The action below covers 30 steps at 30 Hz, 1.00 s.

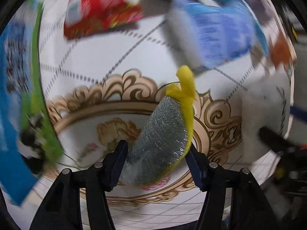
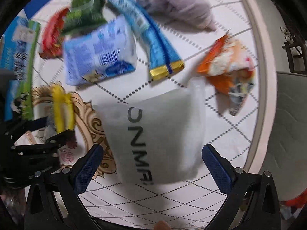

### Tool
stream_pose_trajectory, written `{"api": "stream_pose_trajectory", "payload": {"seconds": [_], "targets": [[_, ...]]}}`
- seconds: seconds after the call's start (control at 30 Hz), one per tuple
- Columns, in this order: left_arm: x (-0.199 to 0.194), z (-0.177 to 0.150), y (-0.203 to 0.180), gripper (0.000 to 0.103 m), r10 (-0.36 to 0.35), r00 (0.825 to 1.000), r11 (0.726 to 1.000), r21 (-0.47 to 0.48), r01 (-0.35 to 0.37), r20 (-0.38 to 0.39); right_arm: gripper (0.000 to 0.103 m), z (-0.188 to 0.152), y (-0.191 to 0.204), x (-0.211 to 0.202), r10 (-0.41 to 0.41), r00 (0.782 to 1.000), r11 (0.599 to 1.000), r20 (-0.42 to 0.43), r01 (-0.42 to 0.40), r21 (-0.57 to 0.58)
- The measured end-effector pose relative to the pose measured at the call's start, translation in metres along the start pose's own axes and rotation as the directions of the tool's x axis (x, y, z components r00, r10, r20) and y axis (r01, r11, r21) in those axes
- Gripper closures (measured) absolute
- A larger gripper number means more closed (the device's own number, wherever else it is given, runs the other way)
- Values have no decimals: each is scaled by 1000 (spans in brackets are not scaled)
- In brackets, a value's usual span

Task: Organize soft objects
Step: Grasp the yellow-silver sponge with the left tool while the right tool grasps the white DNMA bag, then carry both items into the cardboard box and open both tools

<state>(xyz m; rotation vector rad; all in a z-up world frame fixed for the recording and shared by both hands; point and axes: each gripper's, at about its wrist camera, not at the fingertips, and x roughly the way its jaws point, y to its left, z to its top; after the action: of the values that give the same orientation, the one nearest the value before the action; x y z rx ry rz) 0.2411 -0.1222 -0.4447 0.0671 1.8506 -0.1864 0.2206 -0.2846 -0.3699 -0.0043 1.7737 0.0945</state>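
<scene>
Left wrist view: the left gripper point(image 1: 156, 164) is standing about half open, its two blue-padded jaws flanking a scouring pad point(image 1: 163, 138). Both pads appear to be meeting the scouring pad's sides, though whether they are pressing firmly cannot be told. The scouring pad is lying over the gold ornament printed on the white tablecloth point(image 1: 107, 57). It is oval, faced with glittering silver mesh and backed in yellow cloth that is ending in a knotted loop. It is judged to be light, compressible and springy; the mesh should be giving good friction. Holding across the thick middle, as the jaws are now placed, is advisable; the loop would be letting it swing.

Right wrist view: the right gripper point(image 2: 151, 157) is standing wide open, holding nothing, its jaws straddling a white pouch point(image 2: 159, 134) with dark lettering that is lying flat just beside the scouring pad's place. The white pouch is looking matte, thin and limp, probably light and likely to fold; gripping it across its short width is advisable. Beyond it are lying a pale blue tissue pack point(image 2: 99, 51), a blue foil bag point(image 2: 153, 44), an orange snack bag point(image 2: 228, 65) and a grey plush lump point(image 2: 176, 5), all soft or crinkly.
</scene>
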Motion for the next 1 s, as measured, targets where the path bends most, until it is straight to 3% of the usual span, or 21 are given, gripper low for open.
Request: {"api": "stream_pose_trajectory", "payload": {"seconds": [0.1,0.17,0.33,0.47,0.63,0.73,0.87,1.0], "targets": [[2,-1,-3,47,13,999,1000,-7,-13,32,0,6,6,14,-54,999,999,-5,54,-3],[0,-4,-6,55,42,998,999,-1,-42,47,1,7,7,17,-58,998,998,5,57,19],[-18,-24,-13,58,43,997,999,-14,-42,69,25,2,14,8,-63,998,997,31,61,46],[-46,-52,-5,59,7,993,999,-53,-1,118,31,-11,3,-1,23,999,994,37,-27,107],[-103,-79,0,58,-48,975,993,-98,71,217,31,-27,11,-27,102,991,987,84,-112,119],[-146,-94,25,58,-92,956,982,-132,133,279,32,-35,32,-57,138,981,986,138,-150,76],[-202,-107,92,58,-117,929,966,-177,189,352,32,-37,82,-121,196,955,980,224,-198,-12],[-233,-95,167,58,-102,923,951,-235,200,372,31,-24,148,-175,263,920,964,291,-242,-106]]}}
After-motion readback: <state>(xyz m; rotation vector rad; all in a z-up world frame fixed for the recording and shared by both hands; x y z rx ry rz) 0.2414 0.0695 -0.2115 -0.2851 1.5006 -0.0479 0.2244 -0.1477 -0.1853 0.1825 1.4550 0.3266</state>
